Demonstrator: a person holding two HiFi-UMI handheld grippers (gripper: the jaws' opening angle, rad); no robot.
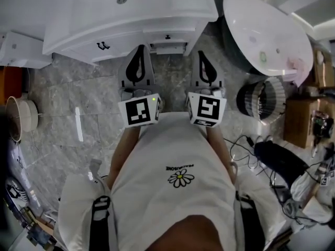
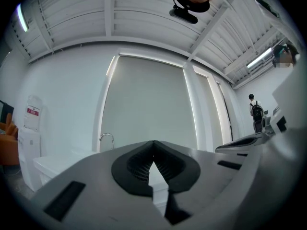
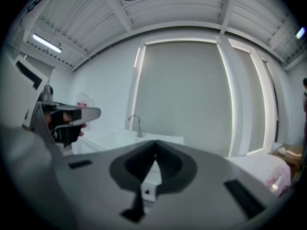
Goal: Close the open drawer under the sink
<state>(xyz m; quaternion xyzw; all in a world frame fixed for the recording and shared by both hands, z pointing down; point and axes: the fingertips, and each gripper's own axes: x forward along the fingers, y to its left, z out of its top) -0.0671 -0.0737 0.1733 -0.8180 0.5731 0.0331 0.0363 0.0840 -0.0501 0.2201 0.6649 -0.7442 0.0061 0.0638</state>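
at the upper centre of the head view, the white cabinet (image 1: 131,22) under the sink filled the top of the frame, and the drawer (image 1: 170,48) stood a little out from its front, between the two gripper tips and just beyond them; how far it was pulled out was hard to judge from so steeply above. the left gripper (image 1: 140,48) and the right gripper (image 1: 202,54) were held side by side, apart from each other, both pointing at the cabinet and touching nothing. in the left gripper view the left gripper (image 2: 153,145) had its jaws pressed together at the tips with nothing pinched, and the faucet (image 2: 106,139) rose beyond them at the left. in the right gripper view the right gripper (image 3: 155,145) likewise had its jaws closed tip to tip and empty, a blurred white piece with a dark knob showing through the gap below the tips. the person's arms were mostly hidden behind the marker cubes and the white shirt (image 1: 175,192). at the upper right a white basin (image 1: 267,30) was cut off by the frame's top edge.
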